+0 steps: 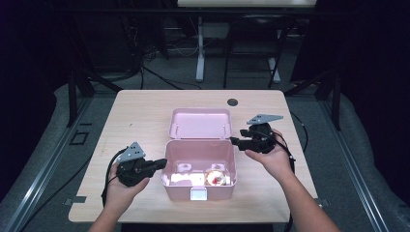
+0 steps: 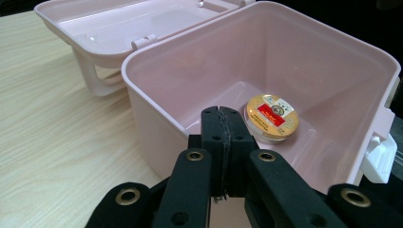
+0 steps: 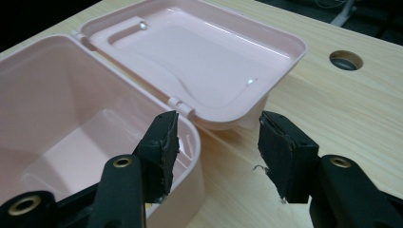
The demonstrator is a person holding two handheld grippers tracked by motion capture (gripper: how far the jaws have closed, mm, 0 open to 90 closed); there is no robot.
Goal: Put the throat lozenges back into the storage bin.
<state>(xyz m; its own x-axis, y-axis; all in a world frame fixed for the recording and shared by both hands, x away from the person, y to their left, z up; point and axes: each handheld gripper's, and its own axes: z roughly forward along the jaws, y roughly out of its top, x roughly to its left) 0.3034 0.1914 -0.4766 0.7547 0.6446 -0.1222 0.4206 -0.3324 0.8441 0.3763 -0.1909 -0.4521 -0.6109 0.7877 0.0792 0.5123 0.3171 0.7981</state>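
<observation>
An open pink plastic box [image 1: 183, 192] stands mid-table with its lid [image 1: 200, 123] laid back flat behind it. A round gold tin with a red label [image 1: 217, 178] lies on the box floor at the front right. My left gripper [image 1: 162, 163] is at the box's left wall. In the left gripper view its pads [image 2: 222, 124] are pressed together with nothing between them, over the box's near rim [image 2: 157, 114], and the tin [image 2: 272, 116] lies just beyond. My right gripper [image 1: 235, 141] is open at the box's back right corner; its jaws [image 3: 221, 142] straddle the corner rim [image 3: 192, 137].
A white latch [image 1: 198, 194] sits on the box's front wall. A round cable hole [image 1: 232, 102] is in the tabletop behind the lid. Bare wood lies to either side of the box. Table legs and cables stand on the dark floor beyond.
</observation>
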